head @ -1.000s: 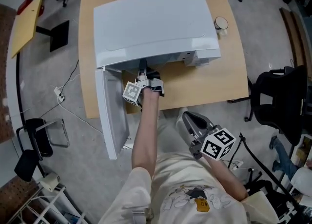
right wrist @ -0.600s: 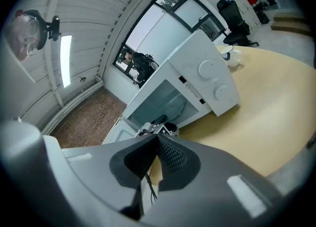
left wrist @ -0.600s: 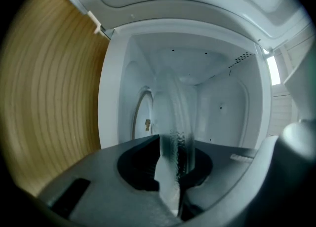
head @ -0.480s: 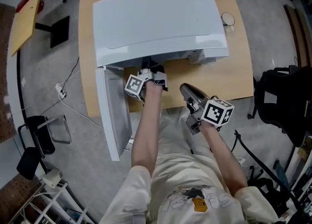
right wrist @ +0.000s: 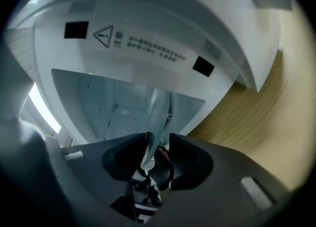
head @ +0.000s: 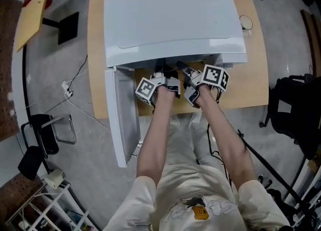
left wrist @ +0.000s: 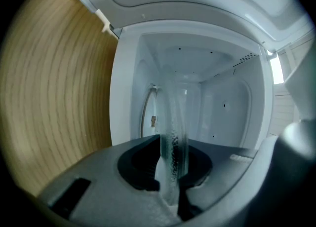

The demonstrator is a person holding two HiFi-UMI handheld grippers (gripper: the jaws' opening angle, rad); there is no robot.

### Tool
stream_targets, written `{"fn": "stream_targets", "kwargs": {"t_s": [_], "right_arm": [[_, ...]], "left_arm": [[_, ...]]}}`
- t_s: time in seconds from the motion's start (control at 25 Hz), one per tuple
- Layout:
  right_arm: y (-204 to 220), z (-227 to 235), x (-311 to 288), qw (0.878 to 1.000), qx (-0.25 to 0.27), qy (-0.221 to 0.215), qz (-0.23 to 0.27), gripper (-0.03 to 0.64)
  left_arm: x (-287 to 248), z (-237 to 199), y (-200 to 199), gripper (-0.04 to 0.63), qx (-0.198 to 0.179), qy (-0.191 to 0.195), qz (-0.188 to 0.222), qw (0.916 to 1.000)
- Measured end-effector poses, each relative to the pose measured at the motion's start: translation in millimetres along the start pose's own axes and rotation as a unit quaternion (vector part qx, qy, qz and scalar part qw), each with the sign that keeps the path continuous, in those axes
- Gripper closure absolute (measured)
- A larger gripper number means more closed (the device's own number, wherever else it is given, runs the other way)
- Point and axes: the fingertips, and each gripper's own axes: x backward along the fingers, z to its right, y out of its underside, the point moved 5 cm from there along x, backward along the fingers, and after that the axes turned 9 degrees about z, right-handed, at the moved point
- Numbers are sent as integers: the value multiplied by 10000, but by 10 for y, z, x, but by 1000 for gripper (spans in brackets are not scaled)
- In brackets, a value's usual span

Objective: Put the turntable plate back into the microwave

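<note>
The white microwave (head: 170, 19) stands on a wooden table (head: 243, 87) with its door (head: 123, 119) swung open to the left. My left gripper (left wrist: 173, 174) is shut on the rim of the clear glass turntable plate (left wrist: 174, 122), which stands edge-on in front of the white cavity (left wrist: 217, 102). My right gripper (right wrist: 157, 144) has its jaws opening, and the plate's rim (right wrist: 159, 107) stands in the gap between them. In the head view both grippers, left (head: 159, 70) and right (head: 180, 67), reach side by side into the oven's mouth, and its top hides the plate.
A small cup (head: 246, 22) sits on the table right of the microwave. The open door juts past the table's front edge on the left. A power strip and cable (head: 67, 87) lie on the floor, and a black chair (head: 296, 104) stands at the right.
My right gripper has swung from low at the right up and left to the oven's mouth beside the left gripper. The left gripper has hardly moved.
</note>
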Motion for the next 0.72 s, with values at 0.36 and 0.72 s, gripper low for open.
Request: {"fn": "stream_targets", "kwargs": {"t_s": [0.36, 0.72], "right_arm": [[-19, -46, -91, 9957, -790, -361, 307, 565], [-111, -141, -80, 9958, -697, -378, 467, 563]], "left_arm": [[-63, 220, 35, 490, -42, 422, -475, 9980], [301, 326, 52, 436, 382, 546, -369, 9971]]}}
